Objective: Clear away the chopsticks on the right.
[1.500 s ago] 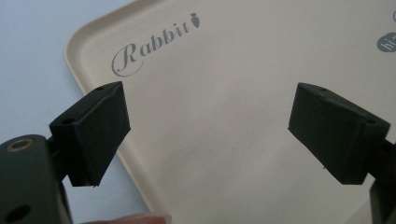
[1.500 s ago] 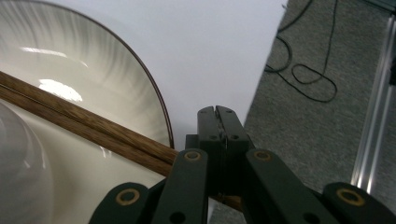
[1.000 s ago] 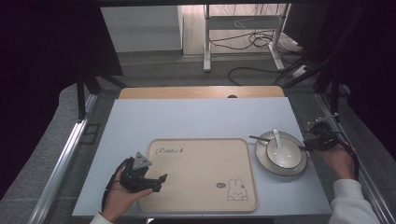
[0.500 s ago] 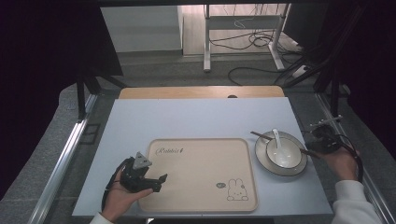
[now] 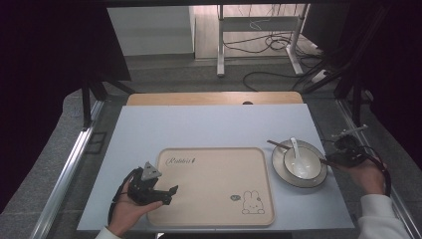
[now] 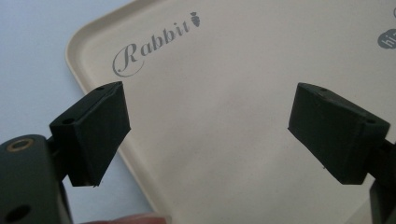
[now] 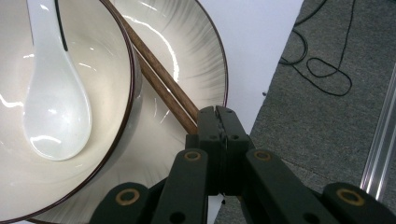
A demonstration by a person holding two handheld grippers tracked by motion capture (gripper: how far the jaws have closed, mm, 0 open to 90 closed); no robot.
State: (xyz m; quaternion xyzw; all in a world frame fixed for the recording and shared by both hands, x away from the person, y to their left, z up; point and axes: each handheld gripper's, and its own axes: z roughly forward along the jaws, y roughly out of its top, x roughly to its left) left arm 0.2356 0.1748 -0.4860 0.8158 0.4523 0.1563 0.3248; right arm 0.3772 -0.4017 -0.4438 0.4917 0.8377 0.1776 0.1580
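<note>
The chopsticks (image 7: 161,81), a pair of slim dark-brown wooden sticks, lay slantwise across the pale ribbed plate (image 7: 187,44), passing behind the bowl (image 7: 122,70) that stood on that plate with a white spoon (image 7: 53,102) inside. The right gripper (image 7: 218,114) had its jaws clenched on the chopsticks' near end at the plate's rim. Left of the plate, the left gripper (image 6: 208,121) hung with jaws released over the cream tray (image 6: 224,56).

Pale blue table (image 5: 209,129) with beige tray (image 5: 214,184) and, beside it, a plate (image 5: 318,174).
</note>
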